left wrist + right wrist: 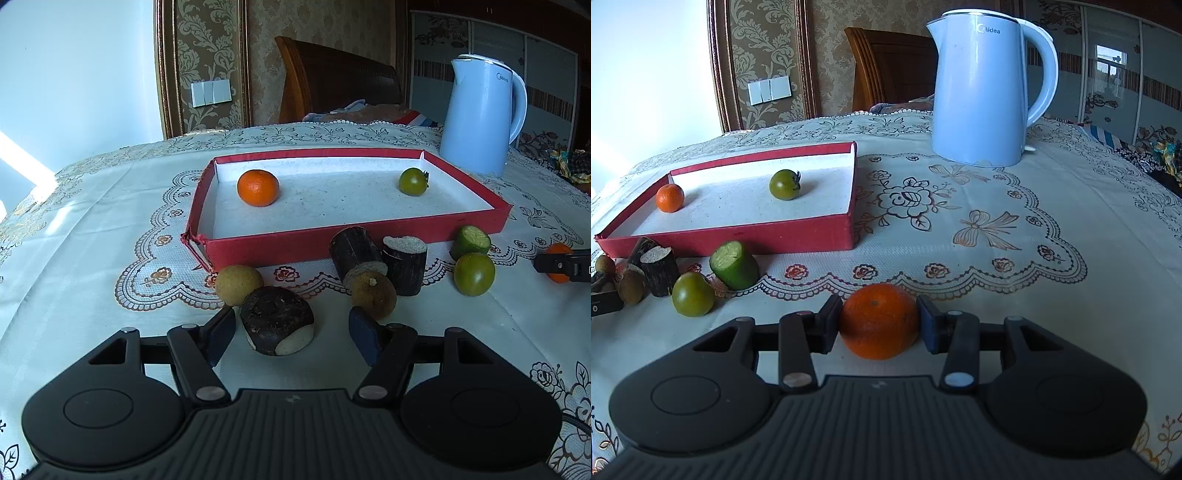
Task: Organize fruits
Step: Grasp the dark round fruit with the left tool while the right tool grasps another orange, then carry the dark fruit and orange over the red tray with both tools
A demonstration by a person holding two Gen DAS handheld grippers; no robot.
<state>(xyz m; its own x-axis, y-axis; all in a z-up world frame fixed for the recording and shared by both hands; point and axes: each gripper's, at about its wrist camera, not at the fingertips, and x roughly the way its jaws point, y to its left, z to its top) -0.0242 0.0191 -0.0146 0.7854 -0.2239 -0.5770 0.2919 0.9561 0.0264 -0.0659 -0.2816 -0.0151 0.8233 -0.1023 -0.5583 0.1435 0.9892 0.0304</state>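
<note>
Right claw (880, 320): clamped on tangerine (878, 321).
Red tray (738, 236): up-left of tangerine.
Left claw (291, 334): half-wide, empty.

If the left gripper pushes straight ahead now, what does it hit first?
Probably the dark peeled chunk lying between the open fingers of the left gripper, nearer the left one; behind it stands the red tray.

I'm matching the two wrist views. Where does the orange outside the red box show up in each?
Left wrist: orange at the far right edge, mostly hidden behind the right claw.
Right wrist: low centre, clamped in the right claw.
Shared landmark: red box.
</note>
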